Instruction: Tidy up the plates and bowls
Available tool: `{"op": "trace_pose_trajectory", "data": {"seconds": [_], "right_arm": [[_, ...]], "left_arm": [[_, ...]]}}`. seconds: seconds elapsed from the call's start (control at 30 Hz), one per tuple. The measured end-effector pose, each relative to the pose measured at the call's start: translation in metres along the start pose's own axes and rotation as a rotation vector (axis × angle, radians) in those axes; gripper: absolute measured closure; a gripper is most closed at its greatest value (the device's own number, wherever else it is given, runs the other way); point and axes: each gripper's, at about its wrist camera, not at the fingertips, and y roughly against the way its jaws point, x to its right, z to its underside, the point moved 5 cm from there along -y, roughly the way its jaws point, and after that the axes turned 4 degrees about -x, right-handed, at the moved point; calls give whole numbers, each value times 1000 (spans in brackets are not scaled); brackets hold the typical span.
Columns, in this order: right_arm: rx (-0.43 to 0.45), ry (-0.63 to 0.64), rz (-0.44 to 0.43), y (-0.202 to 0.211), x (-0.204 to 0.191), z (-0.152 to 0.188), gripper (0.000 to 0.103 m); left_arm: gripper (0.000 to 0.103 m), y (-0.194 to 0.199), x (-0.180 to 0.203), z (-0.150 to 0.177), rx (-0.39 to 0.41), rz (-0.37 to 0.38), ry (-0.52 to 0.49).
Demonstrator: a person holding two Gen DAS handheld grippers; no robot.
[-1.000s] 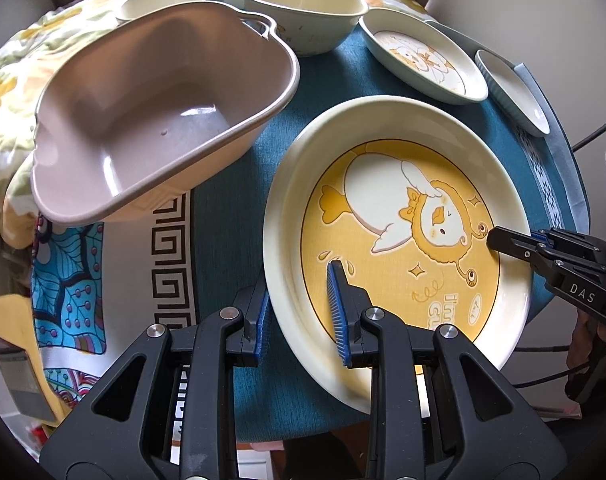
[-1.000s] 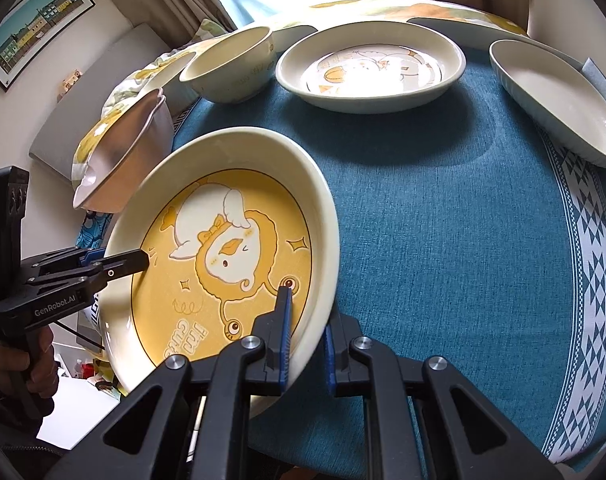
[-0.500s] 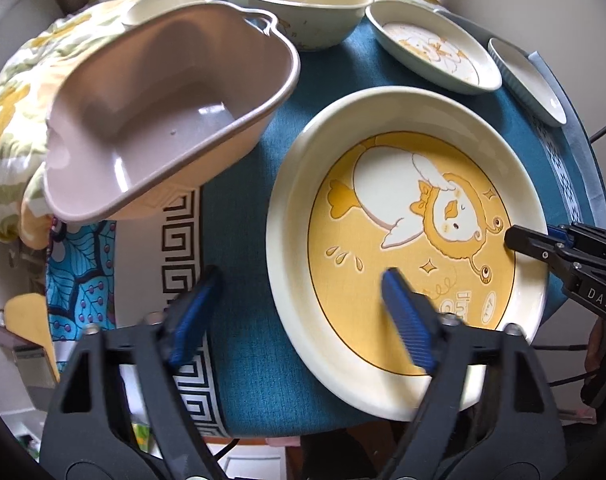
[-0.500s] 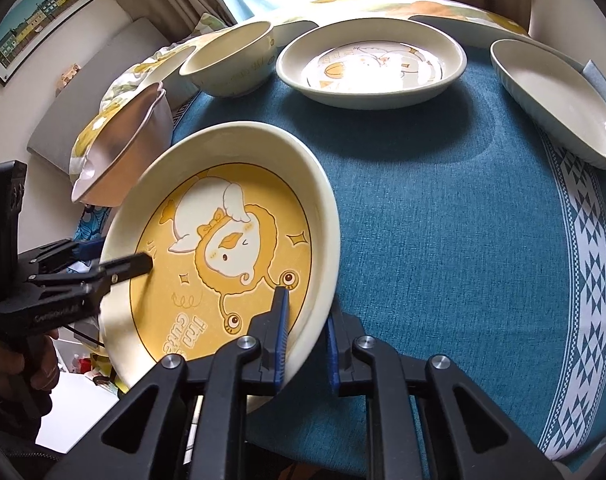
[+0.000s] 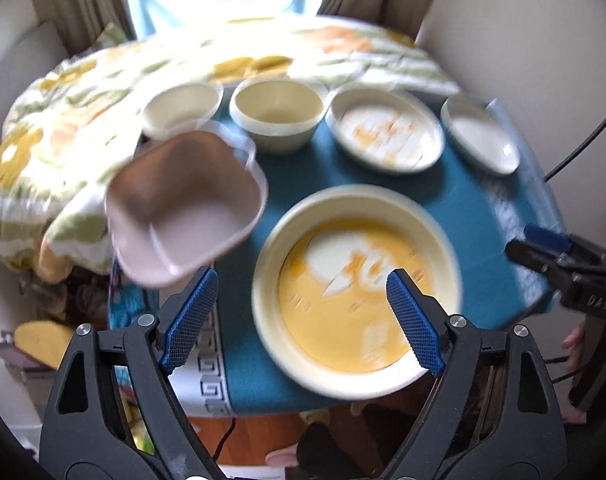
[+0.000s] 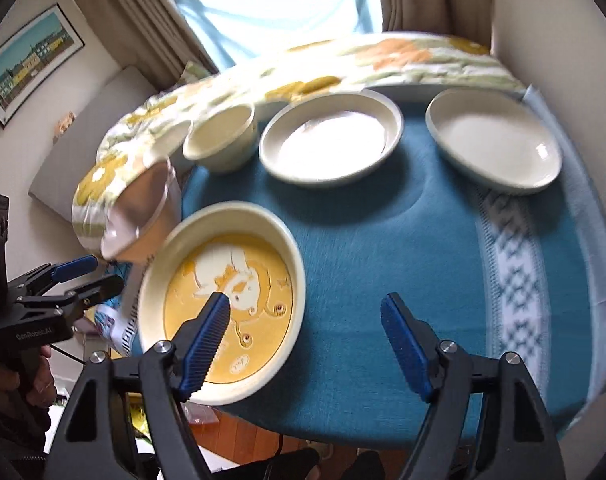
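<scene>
A large cream plate with a yellow cartoon centre (image 5: 355, 292) (image 6: 223, 300) lies on the teal cloth (image 6: 383, 264) near the front edge. My left gripper (image 5: 303, 316) is open and empty, raised above and in front of it. My right gripper (image 6: 303, 344) is open and empty, above the plate's right rim. A pink square bowl (image 5: 183, 204) (image 6: 143, 216) sits tilted at the left. At the back stand a cream bowl (image 5: 277, 118) (image 6: 223, 142), a second cream bowl (image 5: 181, 110), a smaller cartoon plate (image 5: 387, 136) (image 6: 329, 140) and a plain plate (image 5: 479, 140) (image 6: 495, 140).
A flowered quilt (image 5: 63, 140) covers the table's back and left. The table's front edge (image 5: 283, 400) drops to a wooden floor. The right gripper shows at the left view's right edge (image 5: 563, 264); the left gripper shows at the right view's left edge (image 6: 63, 284). A wall stands at right.
Both grippers have opened and let go of the large plate's rim, then pulled back and up. The plate now rests flat on the cloth. The now frames are motion-blurred.
</scene>
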Motion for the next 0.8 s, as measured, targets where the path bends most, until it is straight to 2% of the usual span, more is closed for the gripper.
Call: {"op": "trace_pose_trajectory", "data": {"seconds": [0.03,0.07,0.1,0.2,0.3,0.37,0.47,0.53,0.63,0.8], "right_arm": [[34,-3,21,12,3,-5,14],[77,-7,49,25,7,-11,3],[115,-14,71,36,12,-16,0],[199,-55,117,63,26,-30,0],[250,-107,194,83,47,-38,0],[243,-137,250,89,63,-43,0],[205,-168,282,87,90,-54,0],[171,-215,289,82,109,-57,0],[148,-298,321,69,145,-62,0],[89,-419,241,34,195,-68,0]], "left_arm": [[2,9,5,-12,26,12,-6],[0,16,11,-24,59,21,-14],[0,22,18,-36,93,26,-26],[0,27,43,-77,153,57,-85],[0,18,76,-114,134,94,-168],[0,8,97,-135,126,108,-221],[0,-11,132,-160,120,102,-316],[0,-33,156,-174,72,127,-366],[0,-73,184,-194,5,116,-415],[0,-143,217,-218,-82,124,-460]]}}
